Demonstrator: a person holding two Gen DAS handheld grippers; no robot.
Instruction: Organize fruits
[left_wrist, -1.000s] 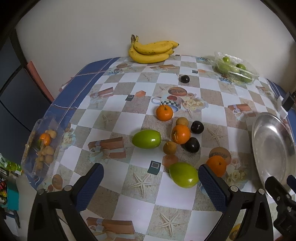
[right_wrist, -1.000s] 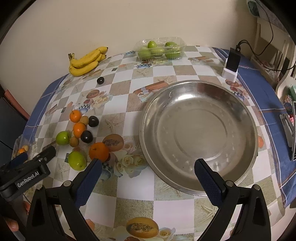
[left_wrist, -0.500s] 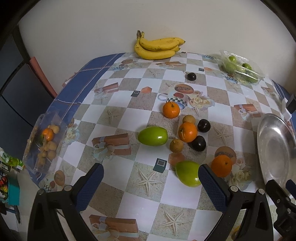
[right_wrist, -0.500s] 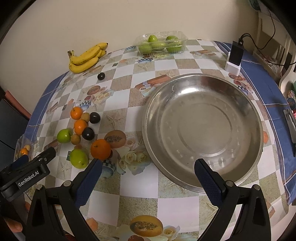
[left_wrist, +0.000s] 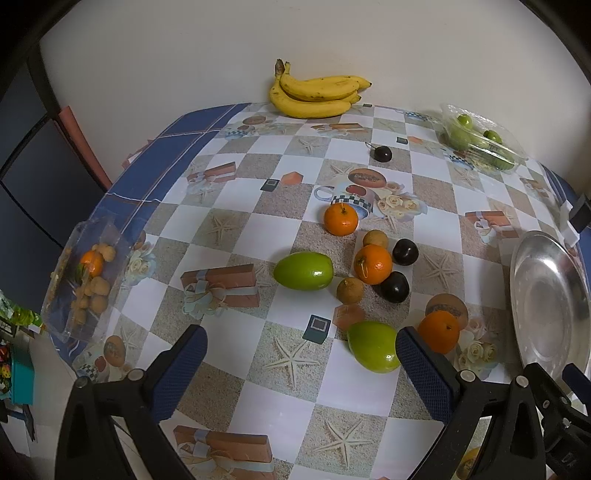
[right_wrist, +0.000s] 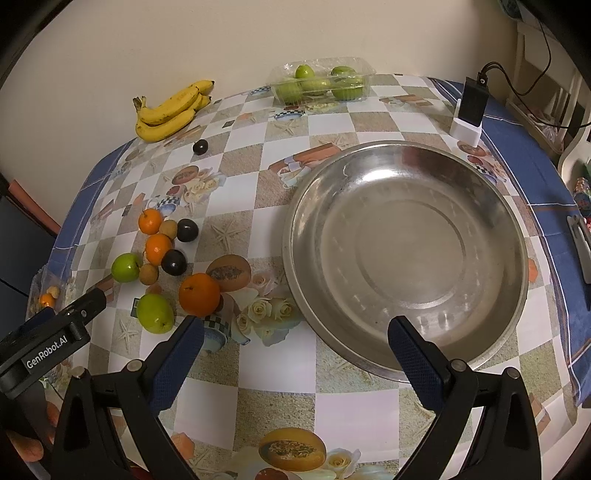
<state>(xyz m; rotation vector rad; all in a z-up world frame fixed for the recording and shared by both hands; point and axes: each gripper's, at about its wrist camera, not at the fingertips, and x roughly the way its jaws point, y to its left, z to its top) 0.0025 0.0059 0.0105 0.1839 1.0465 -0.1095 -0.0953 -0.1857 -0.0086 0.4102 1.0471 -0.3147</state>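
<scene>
Loose fruit lies mid-table: three oranges (left_wrist: 341, 219) (left_wrist: 372, 264) (left_wrist: 438, 331), two green fruits (left_wrist: 303, 270) (left_wrist: 373, 346), dark plums (left_wrist: 405, 251) and small brown fruits (left_wrist: 349, 291). The nearer green fruit sits just inside my left gripper's (left_wrist: 299, 354) right fingertip, not held. That gripper is open. A wide empty steel bowl (right_wrist: 480, 325) fills the right wrist view, and my right gripper (right_wrist: 295, 350) hovers open over its near-left rim. From this side the fruit cluster (right_wrist: 159, 247) shows at the left, beside the left gripper's body (right_wrist: 51, 343).
A banana bunch (left_wrist: 314, 94) leans at the back wall. A clear tray of green fruits (left_wrist: 480, 140) stands back right, a lone plum (left_wrist: 382, 153) before it. A plastic bag of small fruits (left_wrist: 86, 280) hangs at the left edge. A charger block (right_wrist: 471, 107) stands behind the bowl.
Both grippers have moved forward over the table. The fruit cluster and bowl sit lower and nearer in the views. Both stay open; no fruit has moved.
</scene>
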